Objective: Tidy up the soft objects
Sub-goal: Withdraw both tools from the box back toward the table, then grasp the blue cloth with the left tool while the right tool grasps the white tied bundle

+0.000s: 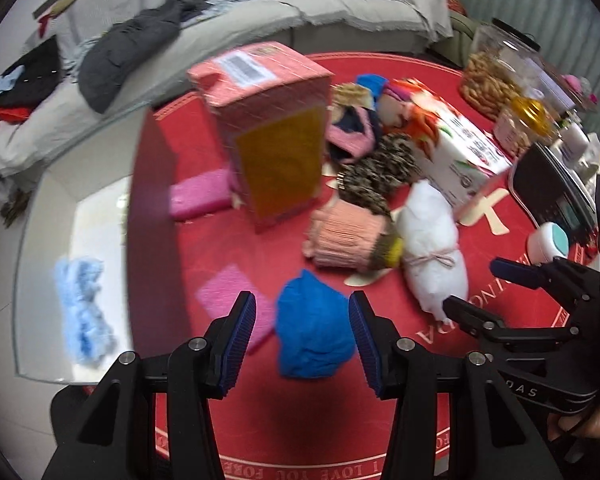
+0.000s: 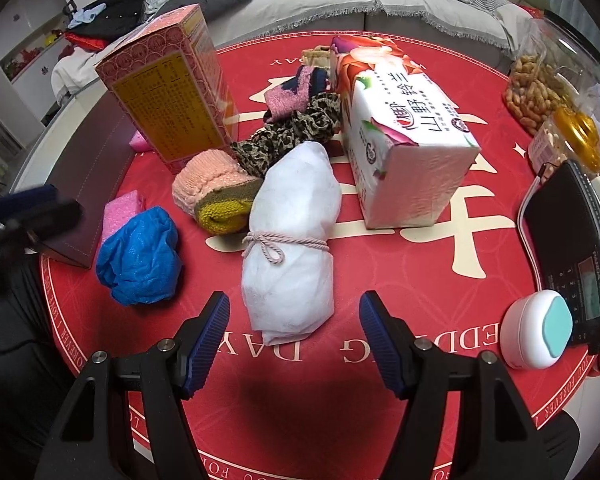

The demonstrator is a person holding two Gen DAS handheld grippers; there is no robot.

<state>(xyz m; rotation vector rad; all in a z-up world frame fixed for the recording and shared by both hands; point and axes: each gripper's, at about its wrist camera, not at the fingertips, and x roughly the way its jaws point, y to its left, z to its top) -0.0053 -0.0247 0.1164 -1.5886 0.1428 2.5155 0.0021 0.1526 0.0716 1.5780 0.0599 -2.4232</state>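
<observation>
A crumpled blue cloth [image 1: 313,330] lies on the red round mat between the open fingers of my left gripper [image 1: 302,338]; it also shows in the right wrist view [image 2: 140,256]. A white bundle tied with pink cord [image 2: 290,240] lies in front of my open right gripper [image 2: 294,338], its near end between the fingertips; it shows in the left wrist view too [image 1: 433,244]. Behind lie a pink-and-yellow knit roll [image 2: 214,192], leopard-print fabric [image 2: 296,130] and pink-navy socks [image 2: 296,88]. Pink sponges [image 1: 236,304] lie at left. My right gripper also shows in the left wrist view [image 1: 479,286].
A tall pink box [image 2: 168,88] and a tissue pack [image 2: 403,128] stand mid-table. A peanut jar [image 2: 539,76], a black radio [image 2: 571,256] and a small white jar [image 2: 537,330] crowd the right edge. A light-blue fluffy item [image 1: 82,308] lies on the glass at left. A sofa with clothes is behind.
</observation>
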